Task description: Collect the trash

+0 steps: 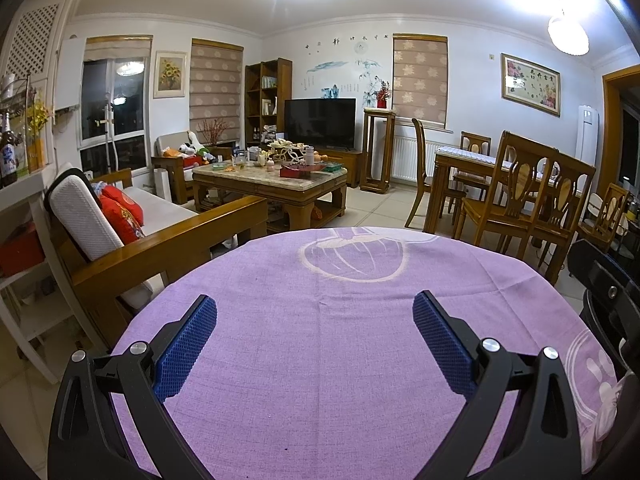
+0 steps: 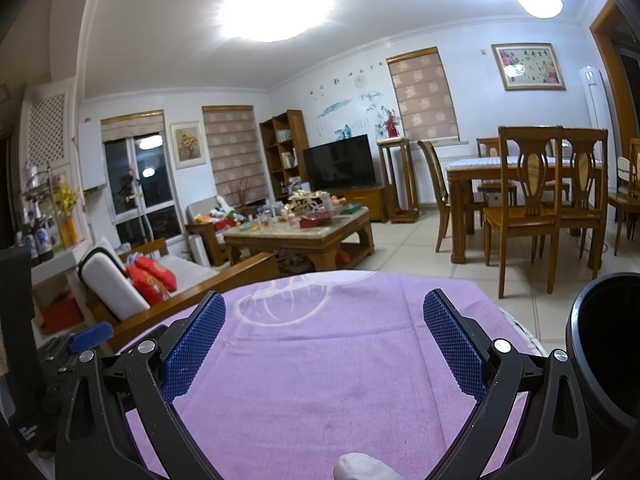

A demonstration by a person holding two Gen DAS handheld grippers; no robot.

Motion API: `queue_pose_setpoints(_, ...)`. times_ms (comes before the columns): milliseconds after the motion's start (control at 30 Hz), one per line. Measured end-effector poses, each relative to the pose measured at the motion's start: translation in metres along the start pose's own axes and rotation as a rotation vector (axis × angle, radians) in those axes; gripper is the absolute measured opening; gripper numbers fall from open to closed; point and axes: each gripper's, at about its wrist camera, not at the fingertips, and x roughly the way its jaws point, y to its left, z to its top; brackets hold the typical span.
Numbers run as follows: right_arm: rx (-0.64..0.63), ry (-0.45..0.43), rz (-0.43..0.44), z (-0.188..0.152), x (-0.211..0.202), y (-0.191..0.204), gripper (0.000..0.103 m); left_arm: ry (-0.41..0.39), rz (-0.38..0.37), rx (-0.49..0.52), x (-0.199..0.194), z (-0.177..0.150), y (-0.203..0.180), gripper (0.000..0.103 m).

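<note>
My left gripper (image 1: 315, 306) is open and empty, held low over a table covered with a purple cloth (image 1: 320, 352). My right gripper (image 2: 324, 304) is open and empty over the same purple cloth (image 2: 320, 360). A black round bin (image 2: 604, 344) stands at the right edge of the right wrist view, next to my right gripper. A small pale crumpled lump (image 2: 360, 466) lies on the cloth at the bottom edge, behind the fingertips. Part of the other gripper (image 1: 608, 292) shows at the right of the left wrist view.
A wooden sofa with red cushions (image 1: 120, 216) stands left of the table. A cluttered coffee table (image 1: 272, 176) and a TV (image 1: 320, 122) are beyond. A dining table with chairs (image 1: 520, 184) is at the right. A white shelf with bottles (image 1: 12, 160) is at far left.
</note>
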Motion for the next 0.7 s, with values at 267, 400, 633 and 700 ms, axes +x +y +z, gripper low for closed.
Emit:
queue_pose_setpoints(267, 0.001, 0.001, 0.0, -0.0002, 0.0003, -0.0005, 0.098, -0.003, -0.007, 0.003, 0.0022, 0.0001, 0.0014, 0.098)
queue_pose_setpoints(400, 0.001, 0.0, 0.0, -0.0001, 0.0003, -0.0006, 0.098, -0.002, -0.009, 0.003, 0.0047, 0.0004, 0.0034, 0.098)
queue_pose_setpoints(633, 0.001, 0.001, 0.0, -0.0003, 0.0004, -0.0007, 0.098, 0.01, -0.014, -0.011, 0.0066, 0.001, 0.0092, 0.098)
queue_pose_setpoints(700, 0.002, 0.0, 0.001, -0.0003, 0.0004, -0.0004, 0.098, 0.008, -0.013, -0.006, 0.0066, 0.0011, 0.0086, 0.098)
